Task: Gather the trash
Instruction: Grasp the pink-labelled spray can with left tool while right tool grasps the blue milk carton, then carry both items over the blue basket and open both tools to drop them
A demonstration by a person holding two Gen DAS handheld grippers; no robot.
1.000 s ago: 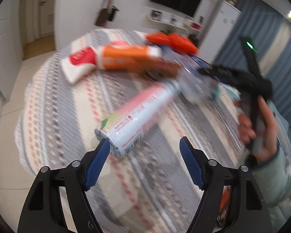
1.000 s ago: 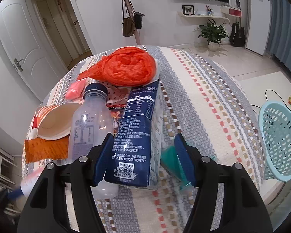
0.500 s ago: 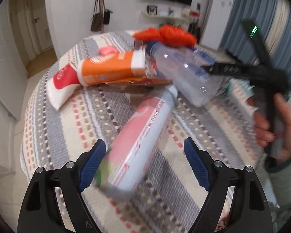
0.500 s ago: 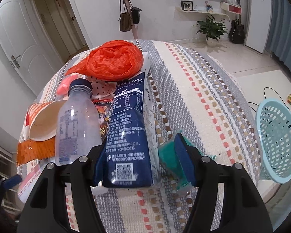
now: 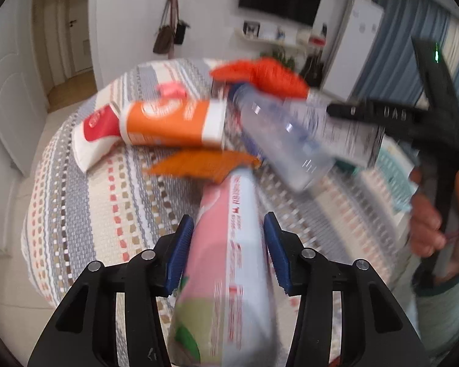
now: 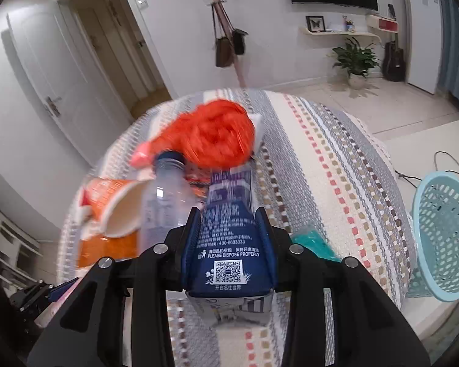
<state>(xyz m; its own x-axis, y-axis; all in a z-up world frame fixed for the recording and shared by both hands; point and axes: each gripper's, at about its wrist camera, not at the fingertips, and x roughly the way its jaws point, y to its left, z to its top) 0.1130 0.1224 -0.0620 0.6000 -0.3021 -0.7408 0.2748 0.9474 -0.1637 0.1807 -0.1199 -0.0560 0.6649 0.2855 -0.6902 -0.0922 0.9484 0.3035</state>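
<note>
The right tongs [image 6: 229, 238] are pinching a dark blue drink carton [image 6: 229, 244] across its narrow sides, the blue pads pressed flat against it near its printed bottom end, so the carton runs straight out ahead along the fingers. That end-on hold looks chosen so the long carton can be drawn off the pile without dragging its neighbours.

The left tongs [image 5: 226, 244] straddle a pink and pale blue wrapped tube [image 5: 226, 257], which lies lengthwise between the pads. The left pad looks to touch it; the right side is too blurred to tell whether it does, so I cannot tell whether the grip has closed.

The rest of the trash sits on the striped cloth of the desk [image 6: 336, 165]. Just left of the right tongs lies a clear plastic bottle [image 6: 165, 202] with a dark cap, touching the carton. Further left is an orange and white paper cup [image 6: 116, 205] on its side, over an orange wrapper [image 6: 107, 247]. Ahead of the carton's far end is a crumpled orange plastic bag [image 6: 211, 134]. Just right of the right tongs a teal packet [image 6: 312, 244] lies on the cloth.

Well to the right, off the desk's edge and lower down, stands a light blue mesh basket [image 6: 443, 232], the likely place for the trash. The carton is probably ready to lift and swing that way; the bottle leaning on it could roll as it goes.
</note>
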